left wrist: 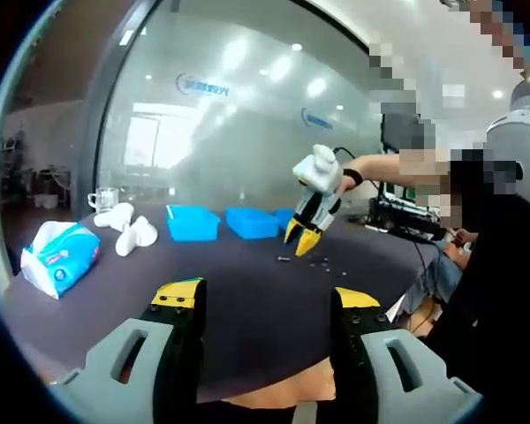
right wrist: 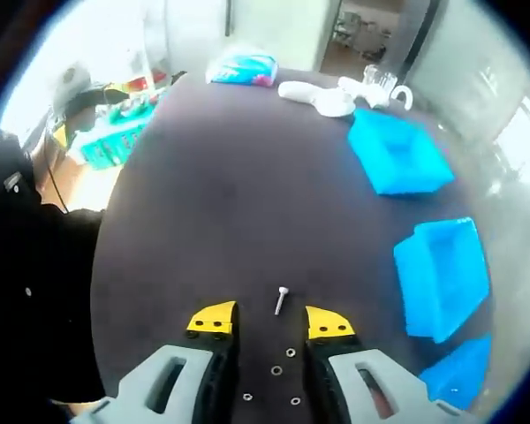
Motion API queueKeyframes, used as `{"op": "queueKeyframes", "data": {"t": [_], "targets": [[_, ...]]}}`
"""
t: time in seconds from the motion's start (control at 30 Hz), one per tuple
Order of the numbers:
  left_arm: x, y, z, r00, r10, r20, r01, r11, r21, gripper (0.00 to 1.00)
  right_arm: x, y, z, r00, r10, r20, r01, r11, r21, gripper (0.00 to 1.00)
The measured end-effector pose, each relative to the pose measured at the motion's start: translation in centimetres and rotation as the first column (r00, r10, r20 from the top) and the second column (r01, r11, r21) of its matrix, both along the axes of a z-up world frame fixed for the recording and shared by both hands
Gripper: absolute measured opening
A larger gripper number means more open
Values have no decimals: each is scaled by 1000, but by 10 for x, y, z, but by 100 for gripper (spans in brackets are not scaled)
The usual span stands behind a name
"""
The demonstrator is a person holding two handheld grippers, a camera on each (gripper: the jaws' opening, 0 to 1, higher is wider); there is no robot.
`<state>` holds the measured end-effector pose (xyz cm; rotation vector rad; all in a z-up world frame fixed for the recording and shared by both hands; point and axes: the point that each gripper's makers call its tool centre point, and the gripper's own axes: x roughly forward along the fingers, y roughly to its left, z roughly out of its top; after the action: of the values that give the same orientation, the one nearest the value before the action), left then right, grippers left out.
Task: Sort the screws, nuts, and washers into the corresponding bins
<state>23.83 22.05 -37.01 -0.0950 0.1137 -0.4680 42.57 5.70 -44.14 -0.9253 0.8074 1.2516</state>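
A single screw [right wrist: 282, 300] lies on the dark tabletop [right wrist: 230, 203] just ahead of the right gripper [right wrist: 269, 320], its shaft pointing between the two yellow-tipped jaws, which stand apart with nothing held between them. Four small ring-shaped pieces, washers or nuts, it is too small to tell which, lie in the gap between those jaws: one [right wrist: 291, 352] nearest the tips, one [right wrist: 276, 370] just behind it, and two more [right wrist: 247, 397] [right wrist: 295, 401] lower down.

To the right of the hardware in the right gripper view, three blue bins are lined along the table's far edge: the farthest [right wrist: 396, 152], the middle one [right wrist: 442, 276] and a third [right wrist: 459, 375] partly cut off at the frame's edge; what they hold cannot be made out.

From the left gripper view, the left gripper [left wrist: 265, 300] hangs over the near edge of the table with its jaws wide and empty, while the right gripper appears across the table, tips down over the scattered hardware, held by a person's hand [left wrist: 346, 184]. Beyond it, a pack of tissues [left wrist: 60, 258] sits at the table's left end, with white handheld controllers [left wrist: 128, 228] and a glass mug [left wrist: 104, 199] near a frosted glass wall [left wrist: 247, 115].
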Motion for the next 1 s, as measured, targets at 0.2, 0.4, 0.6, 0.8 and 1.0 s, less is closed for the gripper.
{"op": "queueKeyframes", "data": {"t": [0.2, 0.4, 0.6, 0.8, 1.0], "targets": [[-1, 1, -1, 1000, 5, -3, -5, 1000, -2, 55, 8, 5, -6, 999, -39, -24, 39, 999, -19, 19], [-1, 1, -3, 1000, 7, -6, -7, 1000, -5, 55, 10, 5, -16, 997, -63, -49, 60, 997, -50, 18], [-1, 1, -4, 1000, 6, -9, -6, 1000, -9, 55, 10, 3, -22, 996, -63, -55, 59, 995, -75, 15], [-1, 1, -5, 1000, 6, -11, -6, 1000, -14, 55, 10, 4, -24, 995, -72, -73, 66, 995, -77, 10], [-2, 2, -5, 1000, 12, -11, -12, 1000, -18, 55, 13, 4, -27, 994, -88, -71, 82, 993, -85, 0]]}}
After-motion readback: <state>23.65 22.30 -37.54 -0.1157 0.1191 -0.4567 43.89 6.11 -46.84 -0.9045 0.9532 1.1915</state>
